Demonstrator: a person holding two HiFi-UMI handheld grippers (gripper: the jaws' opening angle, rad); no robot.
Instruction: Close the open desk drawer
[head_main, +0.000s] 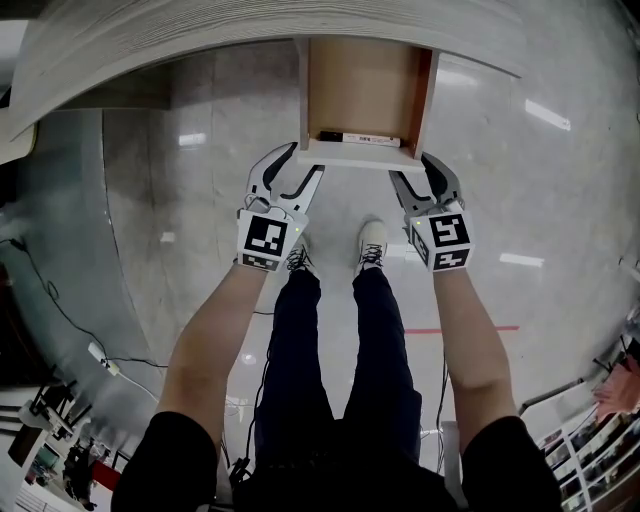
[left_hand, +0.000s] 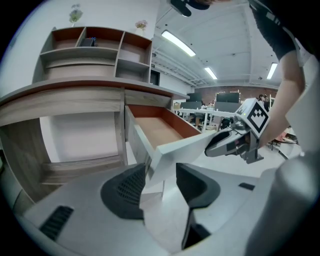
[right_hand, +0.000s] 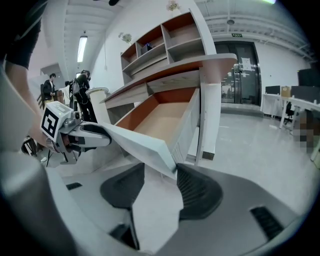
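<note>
I have both grippers at the open desk drawer (head_main: 365, 90), one at each front corner

The drawer stands pulled out from under the pale desktop (head_main: 200, 30), its long axis running from the desk straight toward me, and its white front panel (head_main: 355, 156) faces me and lies crosswise. My left gripper (head_main: 305, 160) has its jaws apart with the panel's left corner between them, the corner close against the left pad. My right gripper (head_main: 410, 165) is also spread: the right corner touches its right pad, and the other pad stands clear. Both point forward along the drawer's axis. Inside, a dark and white marker (head_main: 360, 138) lies along the front panel, parallel to it. Below the grippers I see shiny grey floor (head_main: 560, 200)
</note>
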